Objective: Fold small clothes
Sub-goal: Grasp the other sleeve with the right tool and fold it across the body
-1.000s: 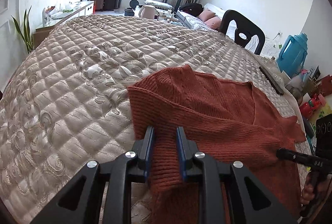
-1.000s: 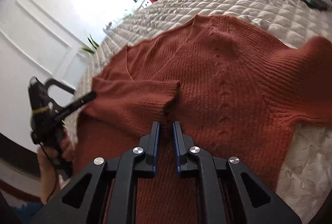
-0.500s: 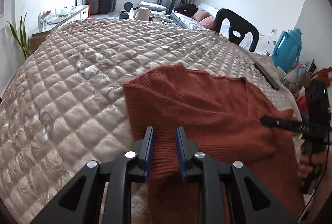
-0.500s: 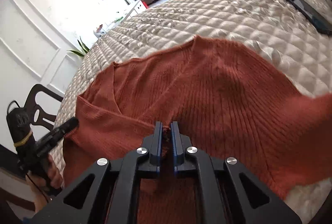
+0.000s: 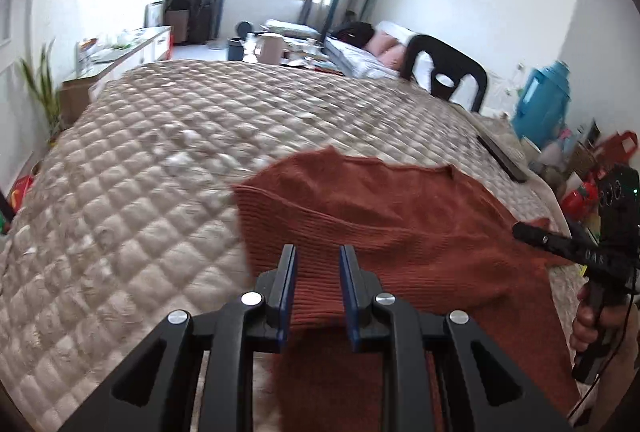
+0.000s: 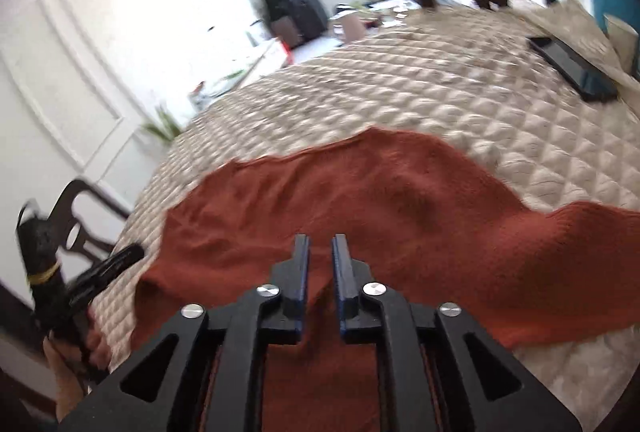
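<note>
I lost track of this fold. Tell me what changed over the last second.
Both grippers lifted the near edge of the rust sweater off the quilted bedspread, so the knit now drapes up from the bed. The right gripper pinched a fold tight, and its jaws are now opening with knit still between them. The left gripper kept its hold on the fabric. The phone and black chair stayed put.
</note>
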Tool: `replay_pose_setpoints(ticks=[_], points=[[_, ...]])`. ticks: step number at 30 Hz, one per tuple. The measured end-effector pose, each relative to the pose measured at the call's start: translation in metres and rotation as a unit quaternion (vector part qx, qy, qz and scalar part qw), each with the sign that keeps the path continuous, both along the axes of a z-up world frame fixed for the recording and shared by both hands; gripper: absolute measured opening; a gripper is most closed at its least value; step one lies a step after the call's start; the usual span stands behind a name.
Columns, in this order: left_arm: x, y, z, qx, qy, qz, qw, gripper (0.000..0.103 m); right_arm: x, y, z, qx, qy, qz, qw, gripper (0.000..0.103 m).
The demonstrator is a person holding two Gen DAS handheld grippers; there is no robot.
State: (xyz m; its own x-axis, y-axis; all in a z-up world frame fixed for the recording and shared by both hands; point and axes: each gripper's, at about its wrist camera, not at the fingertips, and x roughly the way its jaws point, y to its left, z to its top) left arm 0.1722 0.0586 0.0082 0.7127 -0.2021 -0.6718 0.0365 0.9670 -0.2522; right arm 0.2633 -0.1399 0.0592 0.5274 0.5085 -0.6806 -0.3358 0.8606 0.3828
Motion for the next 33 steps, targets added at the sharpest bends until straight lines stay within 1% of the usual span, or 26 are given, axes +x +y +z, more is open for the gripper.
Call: replay_pose_setpoints(ticks=[2,3,4,5,6,7,8,9,10,11,12,13,14,16,19,21,23,26,28,30,33], points=[[0.006,-0.009,-0.012,0.017,0.023,-0.004,0.9996,0.024,-0.007,0.012,-0.008,-0.020,0.008,0.025,0.999,0.018],[0.009,-0.010,-0.020,0.025,0.041,0.001,0.9989,0.024,-0.008,0.017,-0.018,-0.040,0.021,0.033,0.998,0.018],[0.008,-0.009,-0.023,0.019,0.041,-0.001,0.9990,0.024,-0.005,0.018,-0.027,-0.054,0.037,0.031,0.997,0.018],[0.005,-0.008,-0.021,0.017,0.038,0.001,0.9991,0.024,-0.006,0.016,-0.032,-0.052,0.043,0.028,0.997,0.018],[0.001,-0.007,-0.017,0.016,0.036,0.002,0.9992,0.024,-0.010,0.008,-0.030,-0.037,0.040,0.021,0.998,0.018],[-0.003,-0.005,-0.015,0.016,0.031,0.002,0.9994,0.029,-0.013,0.003,-0.027,-0.032,0.041,0.016,0.998,0.018],[-0.006,-0.005,-0.013,0.019,0.027,0.003,0.9994,0.034,-0.018,-0.002,-0.025,-0.025,0.034,0.014,0.999,0.021],[-0.009,-0.004,-0.012,0.025,0.025,0.004,0.9994,0.035,-0.026,-0.012,-0.019,-0.010,0.019,0.011,1.000,0.024],[-0.011,-0.003,-0.014,0.034,0.024,0.007,0.9991,0.038,-0.031,-0.021,-0.017,0.000,0.015,0.006,1.000,0.032],[-0.013,0.000,-0.017,0.039,0.028,0.011,0.9988,0.040,-0.037,-0.035,-0.015,0.015,0.013,-0.008,1.000,0.040],[-0.012,0.004,-0.025,0.037,0.040,0.016,0.9984,0.041,-0.042,-0.050,-0.014,0.031,0.011,-0.024,0.999,0.041],[-0.012,0.010,-0.027,0.015,0.043,0.019,0.9988,0.041,-0.045,-0.060,-0.013,0.044,0.010,-0.037,0.998,0.041],[-0.014,0.014,-0.024,0.006,0.040,0.024,0.9989,0.042,-0.049,-0.074,-0.013,0.055,0.012,-0.051,0.997,0.041],[-0.017,0.014,-0.020,0.012,0.036,0.033,0.9987,0.041,-0.058,-0.105,-0.017,0.065,0.021,-0.093,0.993,0.041],[-0.026,0.008,-0.011,0.011,0.023,0.031,0.9992,0.041,-0.066,-0.138,-0.017,0.078,0.020,-0.143,0.986,0.041],[-0.034,0.000,-0.003,0.015,0.009,0.027,0.9995,0.042,-0.069,-0.157,-0.017,0.077,0.017,-0.180,0.980,0.041],[-0.039,-0.007,0.004,0.017,-0.001,0.022,0.9996,0.053,-0.073,-0.174,-0.017,0.073,0.015,-0.218,0.973,0.041],[-0.046,-0.021,0.012,0.020,-0.015,0.005,0.9997,0.065,-0.076,-0.199,-0.018,0.074,0.015,-0.270,0.960,0.041],[-0.047,-0.031,0.011,0.022,-0.015,-0.006,0.9996,0.068,-0.079,-0.214,-0.017,0.072,0.018,-0.296,0.952,0.043],[-0.047,-0.039,0.007,0.031,-0.010,-0.013,0.9994,0.070,-0.079,-0.226,-0.019,0.073,0.021,-0.312,0.947,0.046],[-0.047,-0.048,-0.002,0.039,0.005,-0.016,0.9991,0.076,-0.074,-0.236,-0.020,0.070,0.026,-0.332,0.940,0.047]])
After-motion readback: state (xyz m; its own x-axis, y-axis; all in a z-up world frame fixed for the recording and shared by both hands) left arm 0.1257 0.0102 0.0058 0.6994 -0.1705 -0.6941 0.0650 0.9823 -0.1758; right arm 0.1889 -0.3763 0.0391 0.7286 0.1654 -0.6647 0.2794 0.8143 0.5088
